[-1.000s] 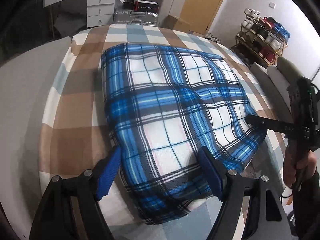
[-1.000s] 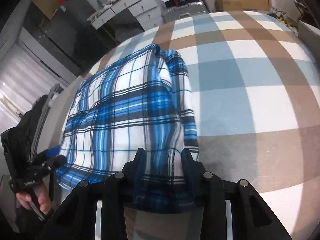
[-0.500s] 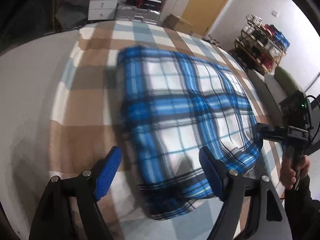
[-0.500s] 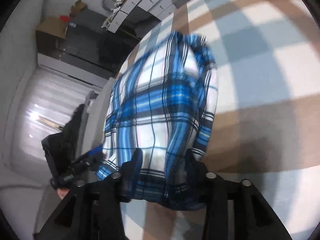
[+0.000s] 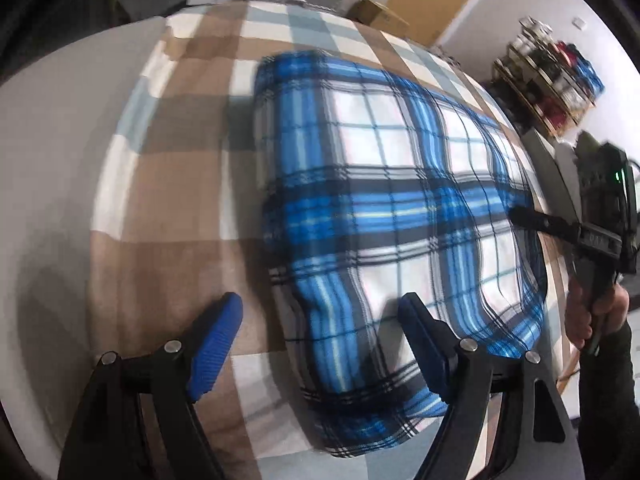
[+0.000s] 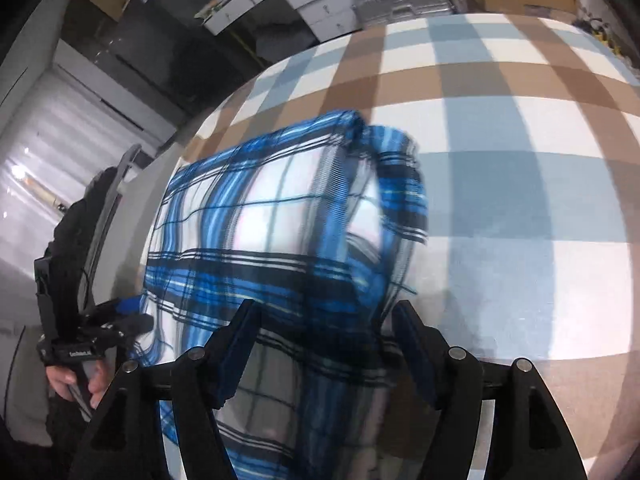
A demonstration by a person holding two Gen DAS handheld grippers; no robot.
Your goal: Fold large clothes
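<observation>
Folded blue-and-white plaid garment (image 5: 400,216) fills centre frame on a brown-blue checked bedspread (image 5: 160,200), left gripper (image 5: 320,344) and right gripper (image 6: 324,344) both spread wide, gripping nothing.

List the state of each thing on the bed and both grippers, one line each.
Plaid garment: folded into a rough rectangle, lying on the bed, blurred by motion.
Left gripper: open, one finger over the garment's near corner.
Right gripper: open, fabric lying between its fingers.
Checked bed cover: spread flat under the garment.
</observation>
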